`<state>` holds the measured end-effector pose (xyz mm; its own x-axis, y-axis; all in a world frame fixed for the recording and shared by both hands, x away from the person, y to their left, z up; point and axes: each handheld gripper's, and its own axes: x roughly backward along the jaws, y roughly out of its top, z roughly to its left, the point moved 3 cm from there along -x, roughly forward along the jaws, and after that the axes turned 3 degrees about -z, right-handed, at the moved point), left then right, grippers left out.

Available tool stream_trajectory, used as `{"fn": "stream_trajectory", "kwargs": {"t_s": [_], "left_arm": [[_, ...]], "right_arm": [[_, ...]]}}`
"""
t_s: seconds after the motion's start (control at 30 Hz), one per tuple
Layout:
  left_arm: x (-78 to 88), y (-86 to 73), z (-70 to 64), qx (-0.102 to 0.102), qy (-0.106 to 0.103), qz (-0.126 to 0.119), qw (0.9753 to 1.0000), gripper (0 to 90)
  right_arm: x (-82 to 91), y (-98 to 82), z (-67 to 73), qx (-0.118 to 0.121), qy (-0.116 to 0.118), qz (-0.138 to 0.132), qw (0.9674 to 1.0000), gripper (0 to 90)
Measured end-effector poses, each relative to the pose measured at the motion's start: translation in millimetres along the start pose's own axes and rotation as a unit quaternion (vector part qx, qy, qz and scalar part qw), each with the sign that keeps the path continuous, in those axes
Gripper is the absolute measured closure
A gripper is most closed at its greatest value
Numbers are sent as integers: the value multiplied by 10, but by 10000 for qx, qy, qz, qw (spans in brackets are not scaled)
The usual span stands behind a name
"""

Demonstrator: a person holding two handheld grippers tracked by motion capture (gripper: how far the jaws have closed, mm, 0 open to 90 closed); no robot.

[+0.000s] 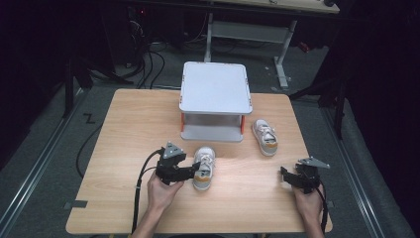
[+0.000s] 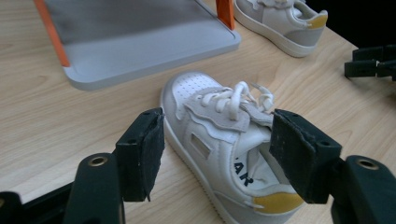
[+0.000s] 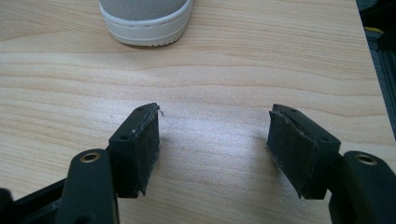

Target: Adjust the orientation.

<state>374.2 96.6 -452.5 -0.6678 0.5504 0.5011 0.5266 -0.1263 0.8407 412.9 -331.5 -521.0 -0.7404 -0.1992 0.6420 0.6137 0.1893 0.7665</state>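
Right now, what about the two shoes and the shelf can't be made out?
- Near shoe: heel cut by the bottom edge, left tool view.
- Far shoe: only its sole end, right tool view.
- Shelf lower tier: shadowed under the top, high view.

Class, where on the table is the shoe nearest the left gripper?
In the high view the near shoe lies on the table left of centre, in front of the grey rack, between the open jaws of the left gripper.

The left gripper (image 1: 190,172) sits left of the near shoe (image 1: 203,167), jaws apart around its heel. The right gripper (image 1: 286,176) rests well right of that shoe, jaws wide.
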Motion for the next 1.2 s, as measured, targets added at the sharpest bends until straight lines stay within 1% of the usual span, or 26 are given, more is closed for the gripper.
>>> {"fn": "stream_trajectory", "kwargs": {"t_s": [0.27, 0.33, 0.43, 0.57, 0.67, 0.77, 0.9, 0.93, 0.97, 1.0, 1.07, 1.1, 1.2], "left_arm": [[173, -26, 184, 45, 123, -91, 9999, 352], [212, -38, 234, 92, 157, -126, 9998, 349], [276, -54, 309, 154, 239, -185, 9994, 348], [352, -73, 389, 180, 342, -251, 9989, 346], [403, -105, 466, 204, 465, -253, 9984, 345], [439, -155, 549, 230, 552, -241, 9979, 344], [463, -224, 643, 276, 639, -199, 9974, 343], [467, -242, 666, 277, 680, -184, 9971, 343], [471, -264, 691, 320, 702, -181, 9969, 343], [472, -281, 711, 343, 708, -178, 9967, 343], [468, -314, 741, 338, 758, -141, 9965, 342], [460, -340, 762, 311, 810, -102, 9962, 341], [441, -398, 802, 352, 867, -58, 9956, 342]], "right_arm": [[-2, 2, 5, 6, -29, -11, 10000, 347], [-2, 2, 6, 9, -37, -9, 10000, 346], [-1, 1, 5, 8, -28, -7, 10000, 346], [2, -1, 1, 27, -5, 2, 10000, 347], [4, 0, -1, 25, 12, 17, 10000, 343], [-2, 0, 5, 29, 19, 19, 10000, 313], [-4, 1, 3, 6, -35, 27, 10000, 294], [-4, 1, 6, 2, -41, 28, 10000, 301], [0, 0, 14, -11, -30, 35, 10000, 322], [8, 1, 25, 31, -40, 18, 10000, 364], [26, 3, 43, 162, -149, -44, 9997, 398], [36, 4, 50, 146, -158, -78, 9997, 407], [84, 31, 54, -8, -29, -262, 9997, 427]]}}
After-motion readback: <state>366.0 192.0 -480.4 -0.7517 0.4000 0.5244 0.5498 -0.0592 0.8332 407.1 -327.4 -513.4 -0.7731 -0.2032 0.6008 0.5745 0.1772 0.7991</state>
